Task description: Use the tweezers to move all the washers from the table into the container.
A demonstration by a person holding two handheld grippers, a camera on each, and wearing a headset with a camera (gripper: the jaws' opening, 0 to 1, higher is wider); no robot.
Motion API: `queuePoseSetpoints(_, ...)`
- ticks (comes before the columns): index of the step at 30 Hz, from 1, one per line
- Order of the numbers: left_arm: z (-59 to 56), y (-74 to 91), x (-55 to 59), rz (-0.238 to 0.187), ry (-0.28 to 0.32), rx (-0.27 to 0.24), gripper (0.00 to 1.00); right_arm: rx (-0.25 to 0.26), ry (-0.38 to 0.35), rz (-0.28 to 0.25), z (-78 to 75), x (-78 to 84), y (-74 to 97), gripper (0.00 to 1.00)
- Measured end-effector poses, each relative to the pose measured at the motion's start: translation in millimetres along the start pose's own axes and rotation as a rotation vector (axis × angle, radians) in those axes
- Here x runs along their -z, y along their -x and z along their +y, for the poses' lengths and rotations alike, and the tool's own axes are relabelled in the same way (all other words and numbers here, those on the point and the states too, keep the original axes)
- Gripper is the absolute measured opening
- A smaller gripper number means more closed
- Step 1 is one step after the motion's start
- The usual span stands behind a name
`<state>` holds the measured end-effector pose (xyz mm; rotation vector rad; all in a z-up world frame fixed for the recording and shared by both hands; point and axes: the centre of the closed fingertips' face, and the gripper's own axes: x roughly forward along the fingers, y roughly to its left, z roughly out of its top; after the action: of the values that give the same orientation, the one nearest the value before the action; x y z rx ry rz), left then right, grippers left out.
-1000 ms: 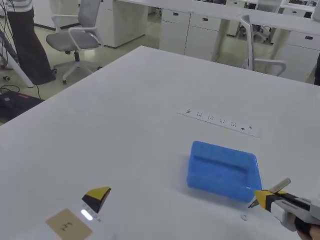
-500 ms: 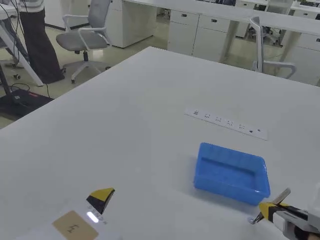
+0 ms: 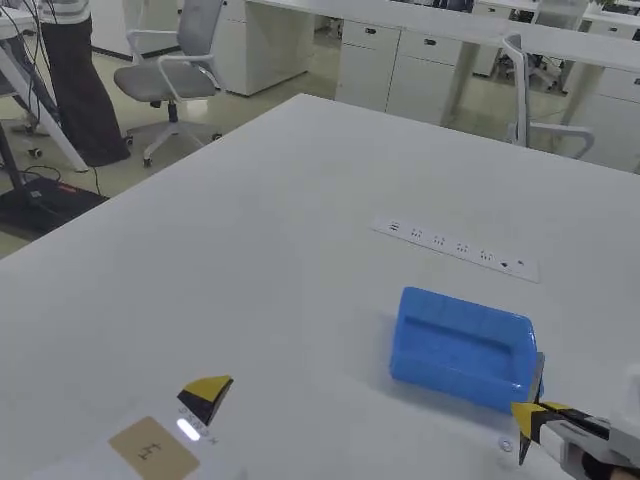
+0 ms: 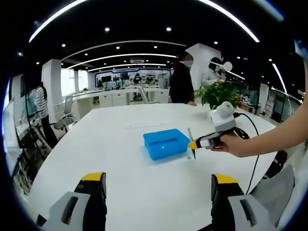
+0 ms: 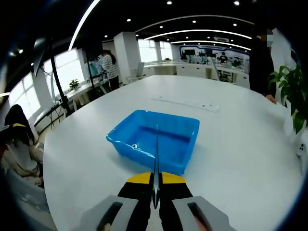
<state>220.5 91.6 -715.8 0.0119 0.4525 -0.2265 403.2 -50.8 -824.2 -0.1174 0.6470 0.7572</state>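
R gripper (image 5: 156, 179) is clamped tight on the tweezers (image 5: 156, 144), yellow-tipped jaws pressed together w/ the thin blades running out fwd over the near wall of the blue container (image 5: 185, 144). One washer (image 5: 135, 146) lies inside the container, on the floor near its left wall.

In the head view the R gripper (image 3: 528, 415) sits at the near right of the white counter (image 3: 300, 250), just near of the container (image 3: 465, 345). The tweezers (image 3: 540, 375) stand nearly upright, lower tip down by the counter. A small ring, prob. another washer (image 3: 506, 446), lies on the counter just beside that tip.

L gripper (image 4: 159, 185) has its jaws spread wide w/ nothing between them. It is low over the near left of the counter, well apart from the container. A tan tag (image 3: 150, 450) on it carries a dark mark, too blurred to read.

Power strip (image 3: 455, 250) lies far of the container, its markings too small to read.
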Motion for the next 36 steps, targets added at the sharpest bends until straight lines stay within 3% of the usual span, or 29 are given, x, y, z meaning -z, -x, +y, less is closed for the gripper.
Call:
queuePoseSetpoints(2, -5.9, -8.6, -6.3, 0.003, -0.024, 0.045, 0.84, -0.032, 0.013, -0.010, 11.3, -4.1, 6.4, 0.01)
queuePoseSetpoints(4, -5.9, -17.1, -11.8, 0.020, -0.050, 0.055, 0.67, -0.067, 0.062, -0.016, 25.6, -8.7, 15.3, 0.01)
queuePoseSetpoints(6, -8.6, -25.3, -22.1, -0.003, -0.092, 0.082, 0.56, -0.080, 0.104, -0.032, 36.5, -13.9, 26.1, 0.01)
queuePoseSetpoints(11, -12.3, -42.3, -39.3, -0.031, -0.107, 0.120, 0.24, -0.144, 0.164, -0.063, 68.4, -23.4, 52.7, 0.01)
queuePoseSetpoints(14, -18.6, -51.5, -40.5, -0.014, -0.100, 0.153, 0.00, -0.165, 0.205, -0.080, 86.7, -28.2, 72.5, 0.01)
queuePoseSetpoints(20, -40.0, -62.7, -50.1, -0.045, -0.080, 0.225, 0.00, -0.234, 0.231, -0.098, 121.2, -30.4, 100.0, 0.01)
queuePoseSetpoints(24, -56.2, -68.4, -57.1, -0.059, -0.099, 0.268, 0.00, -0.256, 0.304, -0.077, 139.3, -23.0, 106.3, 0.01)
queuePoseSetpoints(30, -79.3, -66.5, -57.2, -0.063, -0.120, 0.340, 0.00, -0.266, 0.307, -0.074, 146.0, -21.9, 102.3, 0.01)
queuePoseSetpoints(34, -90.5, -62.8, -57.5, -0.070, -0.104, 0.385, 0.00, -0.256, 0.296, -0.074, 140.9, -21.3, 98.0, 0.01)
queuePoseSetpoints(36, -92.8, -62.8, -55.4, -0.067, -0.110, 0.383, 0.00, -0.256, 0.259, -0.080, 138.3, -22.6, 96.3, 0.01)
